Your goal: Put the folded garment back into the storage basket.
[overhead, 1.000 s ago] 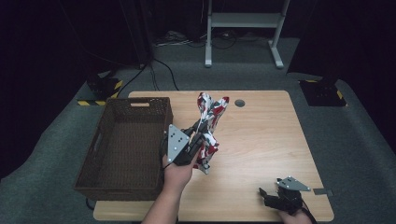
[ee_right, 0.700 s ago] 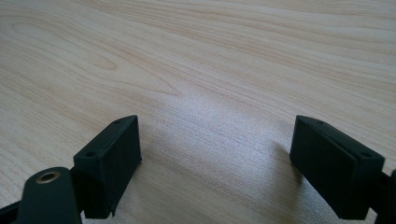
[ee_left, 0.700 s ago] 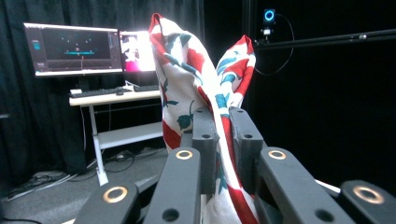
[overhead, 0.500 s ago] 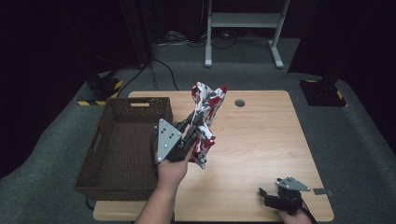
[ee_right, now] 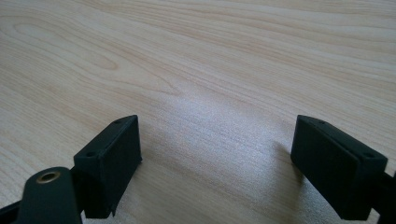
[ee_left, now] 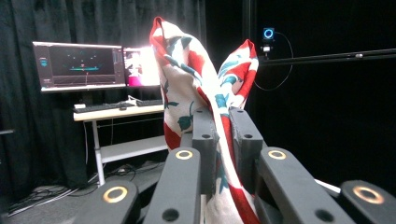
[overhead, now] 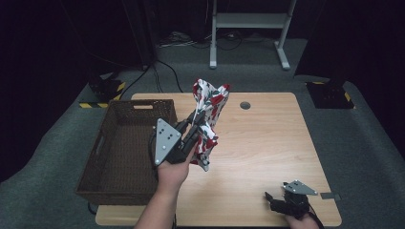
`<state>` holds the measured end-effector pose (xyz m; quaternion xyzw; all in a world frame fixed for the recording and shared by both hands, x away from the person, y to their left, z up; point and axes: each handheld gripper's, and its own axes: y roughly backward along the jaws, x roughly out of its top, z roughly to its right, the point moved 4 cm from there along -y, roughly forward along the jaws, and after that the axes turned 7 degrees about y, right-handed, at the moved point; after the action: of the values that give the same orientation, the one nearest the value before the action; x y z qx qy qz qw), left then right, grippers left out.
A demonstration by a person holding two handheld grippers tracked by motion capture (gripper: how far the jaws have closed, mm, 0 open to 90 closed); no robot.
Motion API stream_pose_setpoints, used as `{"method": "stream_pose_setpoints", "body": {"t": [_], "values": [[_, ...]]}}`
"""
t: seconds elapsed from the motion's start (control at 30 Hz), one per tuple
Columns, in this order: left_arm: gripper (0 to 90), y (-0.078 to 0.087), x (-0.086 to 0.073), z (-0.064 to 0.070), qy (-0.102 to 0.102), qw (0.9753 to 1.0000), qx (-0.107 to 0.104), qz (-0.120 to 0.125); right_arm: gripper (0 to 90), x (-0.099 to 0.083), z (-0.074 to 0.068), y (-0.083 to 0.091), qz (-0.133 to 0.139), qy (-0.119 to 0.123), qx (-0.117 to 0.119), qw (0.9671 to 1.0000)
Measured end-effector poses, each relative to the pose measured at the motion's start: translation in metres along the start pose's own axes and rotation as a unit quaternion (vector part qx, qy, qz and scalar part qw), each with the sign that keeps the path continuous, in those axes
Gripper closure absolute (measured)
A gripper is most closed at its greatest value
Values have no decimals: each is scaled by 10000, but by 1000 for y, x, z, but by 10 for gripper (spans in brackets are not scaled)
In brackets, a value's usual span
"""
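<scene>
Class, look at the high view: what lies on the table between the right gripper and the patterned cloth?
Nothing: bare wooden table separates the right gripper from the cloth.

Black curtains point(ee_left: 56, 23), grey carpet point(overhead: 363, 133), lit monitors point(ee_left: 79, 65).

A wicker basket point(overhead: 125, 148) stands at the counter's point(overhead: 267, 143) left edge. A round hole point(overhead: 245, 105) lies near the far edge. A grey tag point(overhead: 330, 196) lies at the near right corner. Monitors point(ee_left: 81, 65) stand on a desk point(ee_left: 116, 112) behind.
</scene>
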<state>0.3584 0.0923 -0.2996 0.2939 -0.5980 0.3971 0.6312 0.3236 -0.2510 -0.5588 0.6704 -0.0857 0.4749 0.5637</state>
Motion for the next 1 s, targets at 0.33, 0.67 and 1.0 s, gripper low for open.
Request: {"method": "stream_pose_setpoints", "body": {"t": [0.33, 0.67, 1.0], "values": [[825, 18, 5, -22, 2, 9998, 177, 25, 146, 0, 0, 0, -29, 3, -19, 10000], [825, 46, 10, -58, 35, 9987, 499, 75, 141, 0, -1, -1, -37, -10, -20, 10000], [825, 68, 15, -94, -97, 9956, 930, 35, 141, 0, -1, -1, -40, -9, -29, 10000]]}}
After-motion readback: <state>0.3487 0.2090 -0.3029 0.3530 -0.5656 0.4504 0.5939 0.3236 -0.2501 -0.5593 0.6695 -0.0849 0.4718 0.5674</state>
